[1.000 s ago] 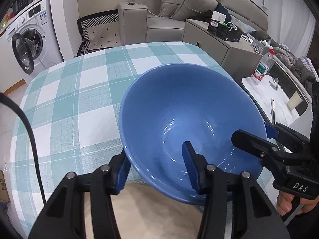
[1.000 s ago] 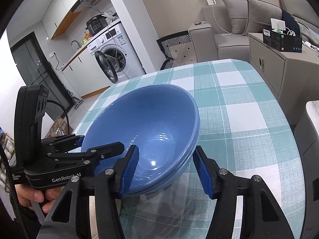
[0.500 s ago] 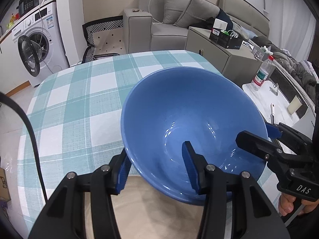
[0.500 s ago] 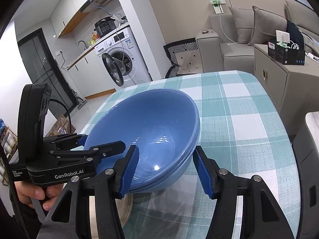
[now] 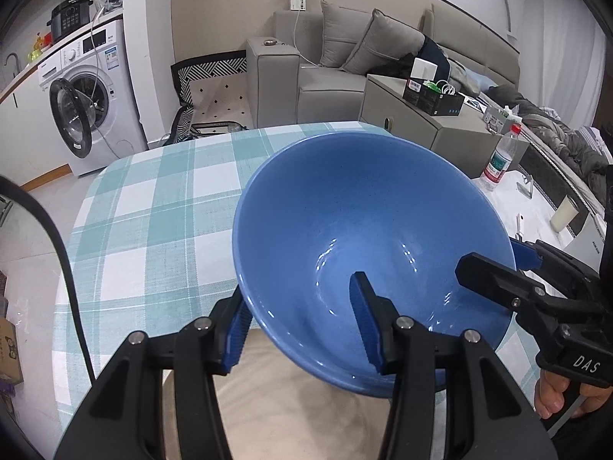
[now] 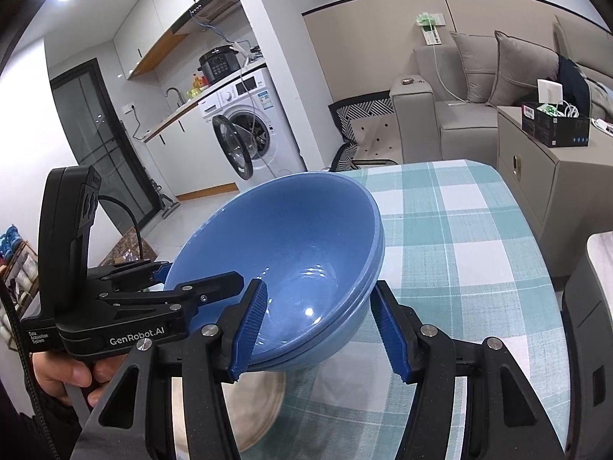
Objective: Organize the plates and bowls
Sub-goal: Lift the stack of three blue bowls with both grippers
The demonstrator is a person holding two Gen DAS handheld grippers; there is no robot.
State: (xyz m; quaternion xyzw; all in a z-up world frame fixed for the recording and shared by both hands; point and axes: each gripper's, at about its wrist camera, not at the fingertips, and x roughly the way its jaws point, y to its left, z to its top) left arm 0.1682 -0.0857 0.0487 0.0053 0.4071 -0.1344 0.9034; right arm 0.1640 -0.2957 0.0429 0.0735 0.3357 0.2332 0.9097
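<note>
Two nested blue bowls hang tilted above the table, carried by both grippers. My left gripper is shut on the near-left rim, with one pad outside the wall and one inside. From the opposite side my right gripper is shut on the rim the same way, left pad inside and right pad outside. Each gripper shows in the other's view: the right gripper, and the left gripper held by a hand. A beige plate lies on the cloth right under the bowls.
The table wears a teal-and-white checked cloth. To its right stand a low white table with a water bottle and a grey cabinet. A sofa and a washing machine stand further back.
Both grippers have risen together with the bowls, which sit higher above the cloth. More of the beige plate shows beneath them. Both grips look the same.
</note>
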